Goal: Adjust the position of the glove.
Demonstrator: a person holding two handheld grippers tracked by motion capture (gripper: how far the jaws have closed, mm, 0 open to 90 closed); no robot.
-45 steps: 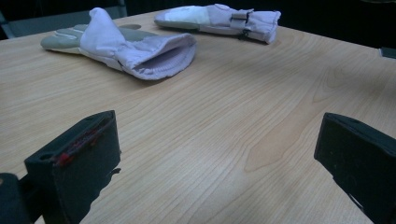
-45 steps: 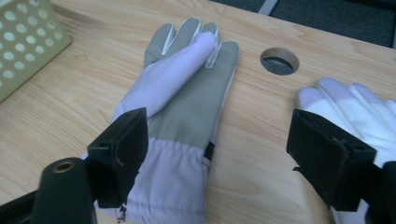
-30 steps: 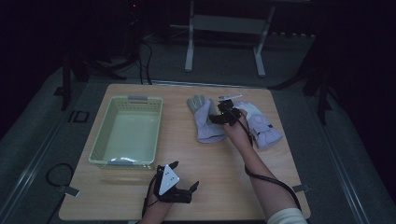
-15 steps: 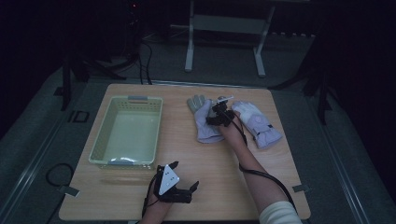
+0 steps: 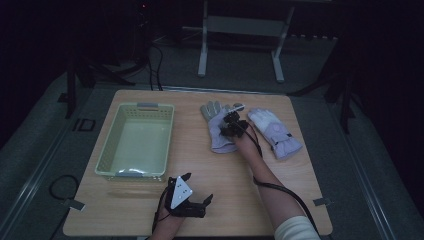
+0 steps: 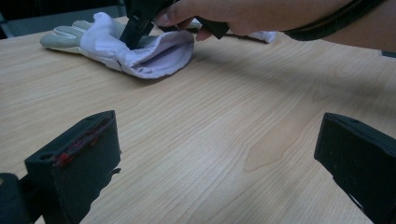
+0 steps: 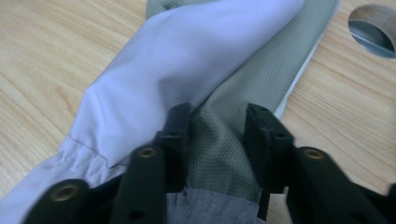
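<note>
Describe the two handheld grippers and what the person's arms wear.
Both are black two-finger units. The left gripper carries a grey three-cornered plate on top; its fingers show red marks. The right gripper trails a black cable. The right arm has a pale rolled sleeve.

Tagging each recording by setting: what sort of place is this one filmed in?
Probably a lab or recording studio, not a home: a lone wooden table in a dark room, cables on grey floor matting, and a metal stand behind. On the table lie two gloves and an empty basket.
</note>
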